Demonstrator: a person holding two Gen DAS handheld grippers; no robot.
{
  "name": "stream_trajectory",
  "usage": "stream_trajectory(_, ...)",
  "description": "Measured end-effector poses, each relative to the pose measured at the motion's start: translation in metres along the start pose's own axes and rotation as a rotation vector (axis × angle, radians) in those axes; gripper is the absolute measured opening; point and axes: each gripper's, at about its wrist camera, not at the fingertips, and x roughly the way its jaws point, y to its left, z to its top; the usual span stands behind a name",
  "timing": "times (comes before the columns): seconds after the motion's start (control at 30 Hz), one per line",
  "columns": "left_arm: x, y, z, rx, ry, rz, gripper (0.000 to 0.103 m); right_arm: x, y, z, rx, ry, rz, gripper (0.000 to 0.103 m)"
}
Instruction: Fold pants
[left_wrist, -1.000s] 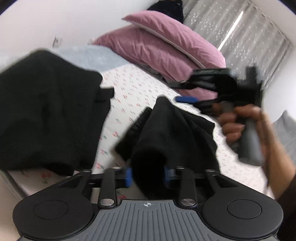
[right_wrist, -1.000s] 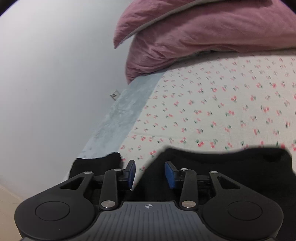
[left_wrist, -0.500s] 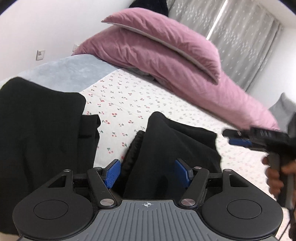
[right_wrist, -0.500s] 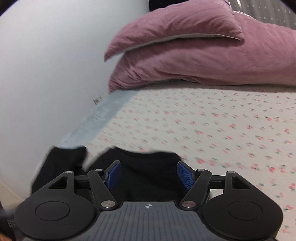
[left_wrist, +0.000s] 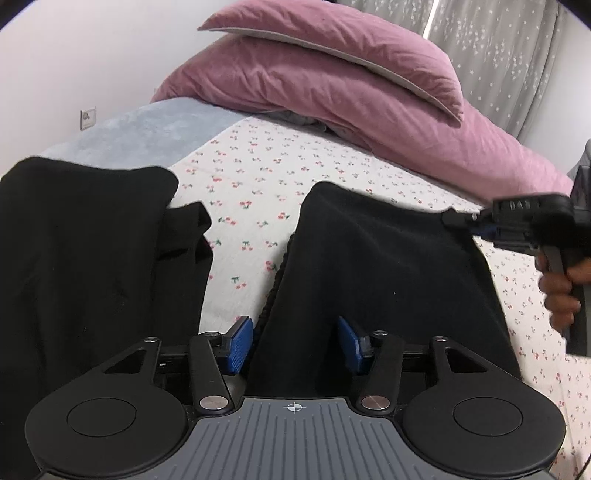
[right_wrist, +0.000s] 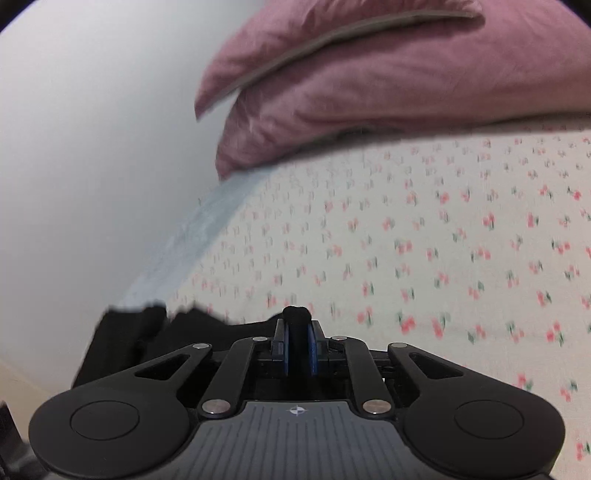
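Black pants (left_wrist: 373, 266) lie on the cherry-print bed sheet (left_wrist: 258, 192), part folded up in the middle. My left gripper (left_wrist: 294, 345) is open, its blue pads either side of the pants' near edge. My right gripper (right_wrist: 296, 341) is shut on a pinch of black pants fabric (right_wrist: 295, 317). In the left wrist view it (left_wrist: 476, 225) holds the pants' far right corner. More black cloth (left_wrist: 85, 251) lies at the left.
Two mauve pillows (left_wrist: 332, 74) lie at the head of the bed. A pale blue blanket (left_wrist: 140, 129) runs along the left edge by the white wall. Grey curtains (left_wrist: 498, 48) hang at the back right.
My right gripper has closed on the pants' corner. My left gripper opened from its grip on the fabric and stays open at the near edge.
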Motion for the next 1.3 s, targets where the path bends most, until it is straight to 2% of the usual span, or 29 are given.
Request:
stream_trajectory(0.07,0.002,0.003,-0.001,-0.008,0.003,-0.006,0.051,0.008,-0.007,0.005,0.051,0.010,-0.013,0.012)
stream_trajectory(0.17,0.003,0.007,-0.001,-0.016,0.010,-0.023,0.051,0.029,-0.004,-0.003,0.008,0.064,-0.101,0.011)
stream_trajectory(0.27,0.004,0.011,0.003,-0.010,0.025,-0.032,0.062,0.037,-0.005,-0.010,0.021,0.067,-0.184,0.015)
stream_trajectory(0.33,0.002,0.017,0.007,-0.030,0.030,-0.049,0.068,0.028,-0.007,-0.011,0.060,0.027,-0.209,0.037)
stream_trajectory(0.37,0.002,0.021,0.010,-0.035,0.035,-0.063,0.068,0.019,-0.008,-0.012,0.074,0.010,-0.210,0.043)
stream_trajectory(0.43,0.006,0.024,0.014,-0.032,0.050,-0.086,0.074,-0.005,-0.012,-0.015,0.094,-0.023,-0.173,0.054)
stream_trajectory(0.53,0.017,0.030,0.021,-0.054,0.080,-0.133,0.077,-0.036,-0.021,-0.023,0.119,-0.039,-0.126,0.067)
stream_trajectory(0.7,0.035,0.041,0.031,-0.106,0.122,-0.252,0.079,-0.068,-0.033,-0.057,0.143,-0.008,-0.054,0.070)
stream_trajectory(0.87,0.059,0.053,0.036,-0.220,0.194,-0.367,0.079,-0.064,-0.030,-0.091,0.181,0.048,0.012,0.071)
stream_trajectory(0.93,0.070,0.058,0.035,-0.279,0.225,-0.401,0.084,-0.057,-0.030,-0.102,0.210,0.065,0.039,0.071)
stream_trajectory(1.07,0.078,0.063,0.032,-0.345,0.214,-0.434,0.083,-0.044,-0.030,-0.109,0.275,0.030,0.086,0.068)
stream_trajectory(1.1,0.078,0.061,0.031,-0.341,0.207,-0.430,0.081,-0.039,-0.030,-0.108,0.296,0.019,0.092,0.063)
stream_trajectory(1.13,0.076,0.060,0.029,-0.330,0.197,-0.427,0.059,-0.035,-0.030,-0.108,0.320,0.012,0.091,0.054)
stream_trajectory(1.17,0.075,0.060,0.027,-0.340,0.189,-0.481,0.042,-0.031,-0.029,-0.109,0.337,0.006,0.088,0.050)
stream_trajectory(1.2,0.073,0.061,0.024,-0.381,0.172,-0.504,0.039,-0.028,-0.028,-0.109,0.344,0.001,0.087,0.042)
stream_trajectory(1.3,0.064,0.055,0.020,-0.389,0.133,-0.495,0.027,-0.032,-0.023,-0.107,0.359,-0.019,0.092,0.031)
